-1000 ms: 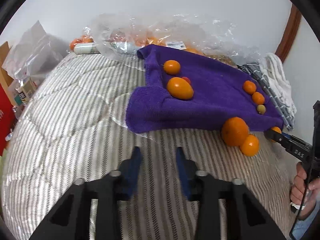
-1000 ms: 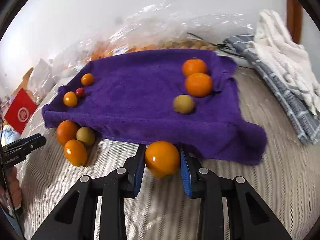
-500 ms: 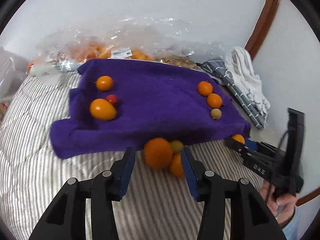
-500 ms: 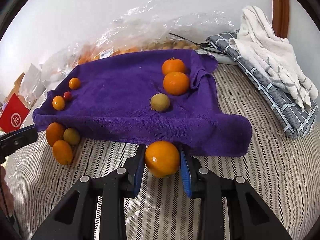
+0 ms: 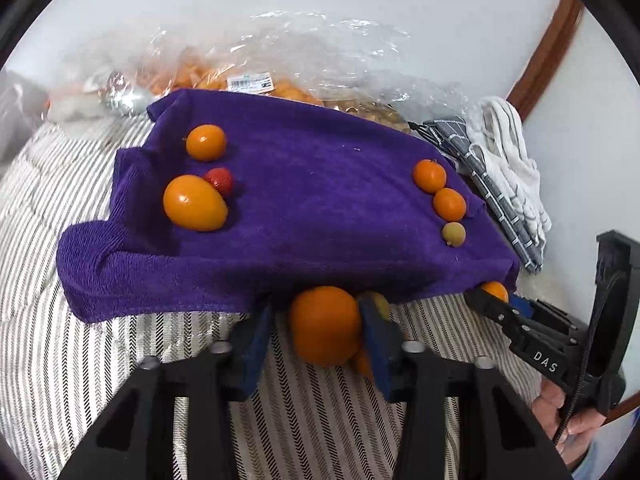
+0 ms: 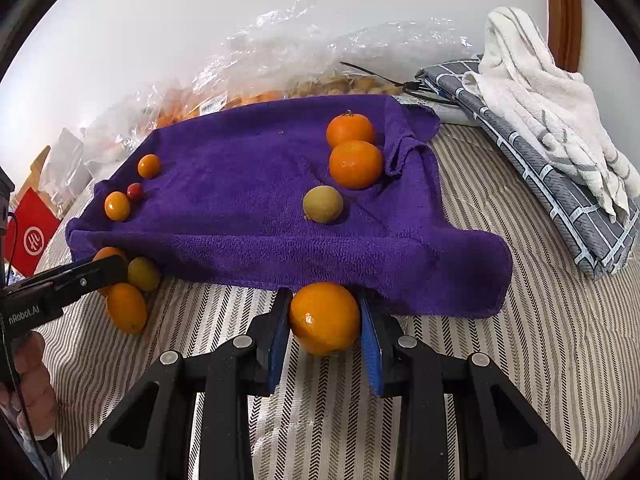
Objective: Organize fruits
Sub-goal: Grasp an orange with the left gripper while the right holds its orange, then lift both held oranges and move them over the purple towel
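1. While the right gripper (image 6: 325,322) has its blue pads closed against both sides of an orange (image 6: 325,318) at the near hem of the purple towel (image 6: 256,200), the left gripper (image 5: 316,326) straddles a larger orange (image 5: 325,325) at the same hem, jaws partly open, its right pad touching and its left pad apart.
2. Judging from this, the left should close squarely on the widest part.
3. A yellowish fruit (image 5: 380,304) and another orange (image 5: 362,362) crowd just beside it; closing slowly should avoid pinching them.
4. Lift before crossing onto the towel, so the hem does not drag.
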